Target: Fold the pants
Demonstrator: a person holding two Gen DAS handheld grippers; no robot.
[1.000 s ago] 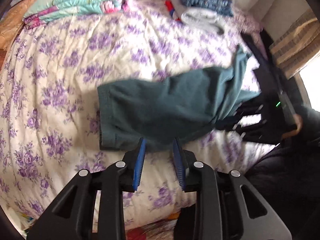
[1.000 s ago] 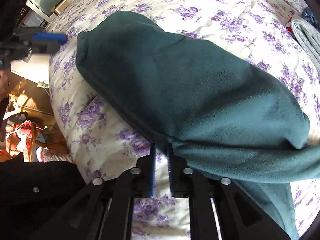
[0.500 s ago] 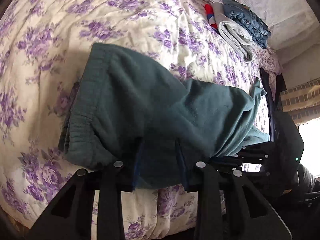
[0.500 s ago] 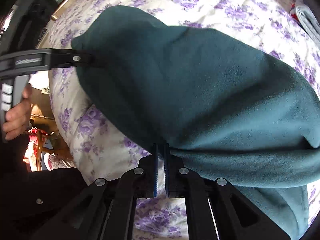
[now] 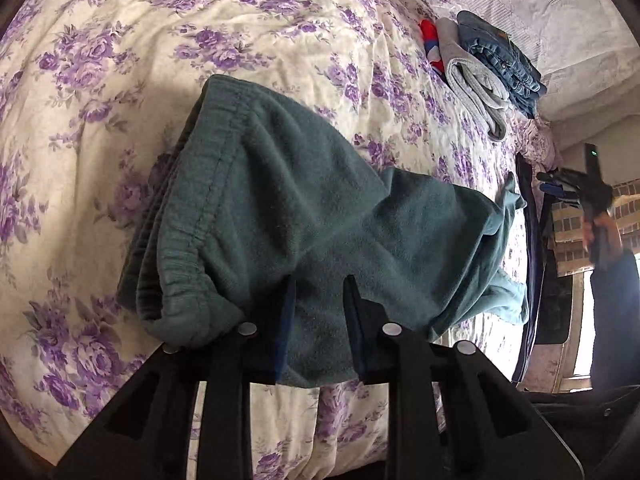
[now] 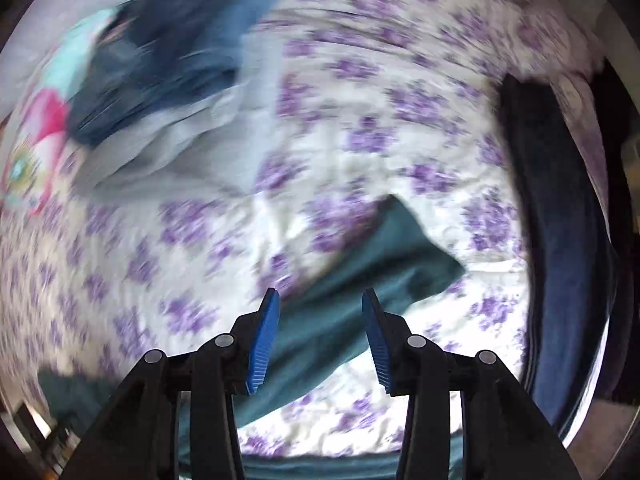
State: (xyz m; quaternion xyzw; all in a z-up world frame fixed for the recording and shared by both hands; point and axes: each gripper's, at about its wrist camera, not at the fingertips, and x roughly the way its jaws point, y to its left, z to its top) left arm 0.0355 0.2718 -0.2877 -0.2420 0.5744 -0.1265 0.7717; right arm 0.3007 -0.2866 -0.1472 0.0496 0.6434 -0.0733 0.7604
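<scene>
The teal pants lay on the floral bedspread, waistband to the left, legs trailing right. The left gripper had just been closing, and its 2 fingers clenched a fold of the near edge. The right gripper had just been opening; its jaws stood released, hanging above the pointed leg end, apparently clear of the cloth, though blur made that uncertain. So the free leg end lay just ahead of the right jaws, making that hand nearer for regrasping.
</scene>
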